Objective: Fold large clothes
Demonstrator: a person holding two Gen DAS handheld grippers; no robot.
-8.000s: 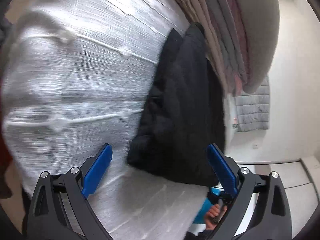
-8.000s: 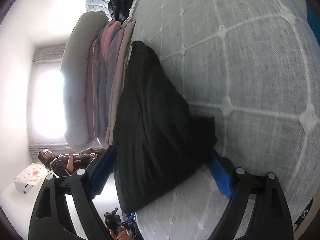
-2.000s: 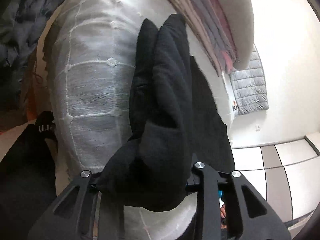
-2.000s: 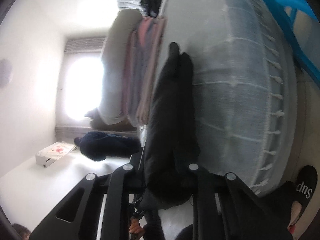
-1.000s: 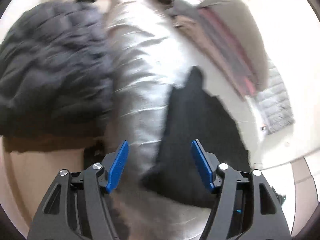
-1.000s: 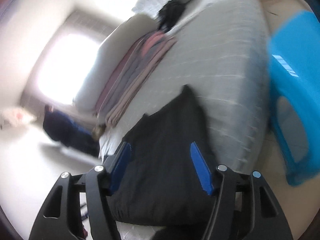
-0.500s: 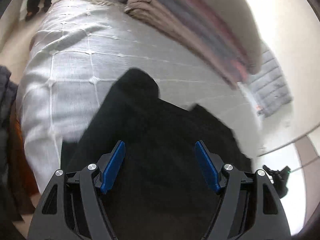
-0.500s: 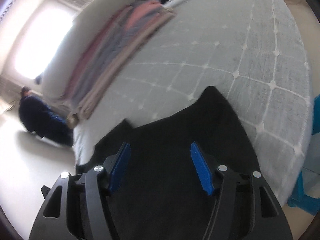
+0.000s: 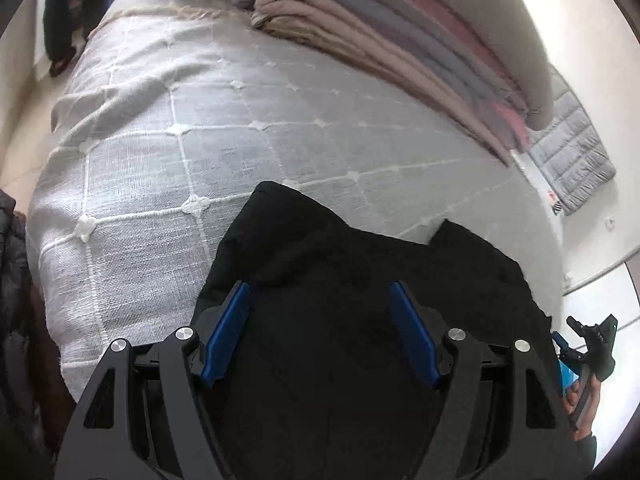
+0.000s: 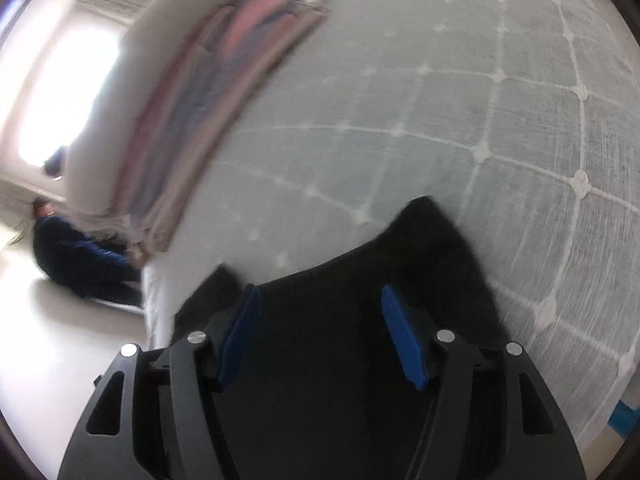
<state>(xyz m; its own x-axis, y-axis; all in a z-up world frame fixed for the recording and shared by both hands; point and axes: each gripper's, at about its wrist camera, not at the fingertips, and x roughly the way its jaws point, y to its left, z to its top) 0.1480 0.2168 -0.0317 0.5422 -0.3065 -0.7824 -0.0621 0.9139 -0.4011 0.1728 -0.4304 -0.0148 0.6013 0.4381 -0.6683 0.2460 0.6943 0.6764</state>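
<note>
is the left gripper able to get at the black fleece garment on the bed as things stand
Probably yes: the left gripper hangs open right over the black fleece garment on the white quilted bedspread, nothing between.

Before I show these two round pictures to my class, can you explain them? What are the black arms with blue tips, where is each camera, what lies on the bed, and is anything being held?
There is no robot here. A person carries a pair of hand-held tongs in each hand, and a wide-angle camera on each looks forward along its two fingers, which bends the picture round. One picture shows the left tongs, the other the right tongs; the blue strips are the pads. Both point down at a black garment lying on a bed with a white quilted cover. Along the far side lies a stack of folded blankets. Both tongs are open, over the cloth, and hold nothing.
</note>
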